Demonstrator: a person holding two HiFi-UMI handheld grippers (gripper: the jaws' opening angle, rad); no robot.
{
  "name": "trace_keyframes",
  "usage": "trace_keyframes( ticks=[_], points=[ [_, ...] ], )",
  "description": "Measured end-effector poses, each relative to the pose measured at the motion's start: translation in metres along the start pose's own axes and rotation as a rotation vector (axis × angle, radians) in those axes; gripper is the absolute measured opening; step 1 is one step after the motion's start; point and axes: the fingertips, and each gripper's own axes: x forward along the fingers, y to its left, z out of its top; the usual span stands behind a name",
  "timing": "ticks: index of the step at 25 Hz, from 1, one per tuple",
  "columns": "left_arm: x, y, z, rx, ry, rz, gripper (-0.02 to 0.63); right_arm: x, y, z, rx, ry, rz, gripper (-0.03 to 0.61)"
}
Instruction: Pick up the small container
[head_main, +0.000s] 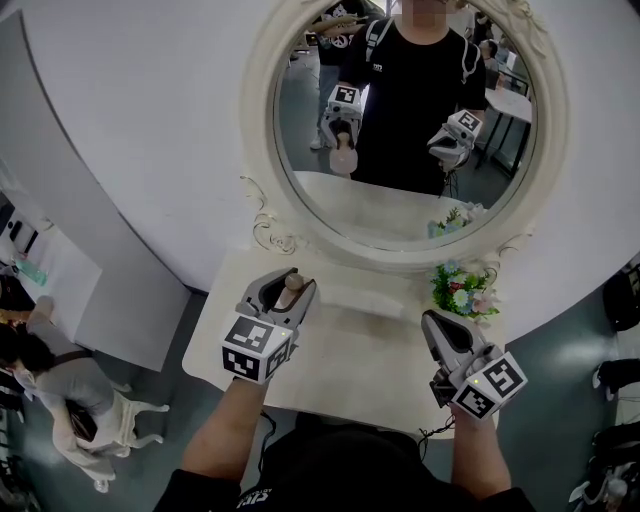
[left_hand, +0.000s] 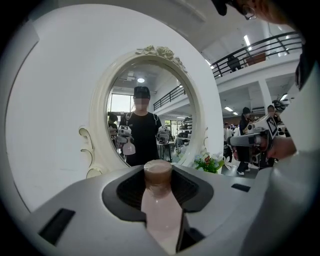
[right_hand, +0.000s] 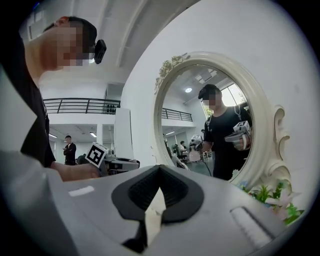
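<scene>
My left gripper (head_main: 283, 293) is shut on a small pale pink bottle (head_main: 294, 284) with a brown cap, held a little above the white dressing table (head_main: 350, 365). In the left gripper view the bottle (left_hand: 160, 210) stands upright between the jaws, and its cap sticks out past the tips of the gripper (left_hand: 158, 176). My right gripper (head_main: 432, 324) hovers over the table's right side with its jaws together and nothing in them. In the right gripper view the tips of that gripper (right_hand: 159, 172) meet.
A round white-framed mirror (head_main: 400, 120) stands behind the table and reflects both grippers. A small bunch of flowers (head_main: 462, 290) sits at the back right. A low white oblong thing (head_main: 365, 300) lies near the mirror's foot. A person (head_main: 45, 375) is at the far left.
</scene>
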Motion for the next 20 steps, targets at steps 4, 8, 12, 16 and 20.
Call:
trace_keyframes(
  ticks=[4, 8, 12, 16, 20],
  points=[
    [0.000, -0.002, 0.002, -0.014, -0.011, -0.001, 0.143, 0.002, 0.002, -0.001, -0.007, 0.007, 0.004, 0.008],
    [0.000, -0.007, -0.004, -0.021, 0.003, -0.010, 0.143, 0.001, 0.003, -0.005, 0.001, 0.014, 0.004, 0.008],
    [-0.004, -0.010, -0.013, -0.018, 0.020, -0.008, 0.143, -0.001, 0.004, -0.009, 0.015, 0.018, 0.005, 0.008],
    [-0.008, -0.011, -0.017, -0.019, 0.030, -0.007, 0.143, -0.001, 0.006, -0.011, 0.019, 0.020, 0.008, 0.008],
    [-0.012, -0.009, -0.020, -0.017, 0.036, -0.001, 0.143, -0.001, 0.009, -0.012, 0.021, 0.019, 0.013, 0.008]
  ],
)
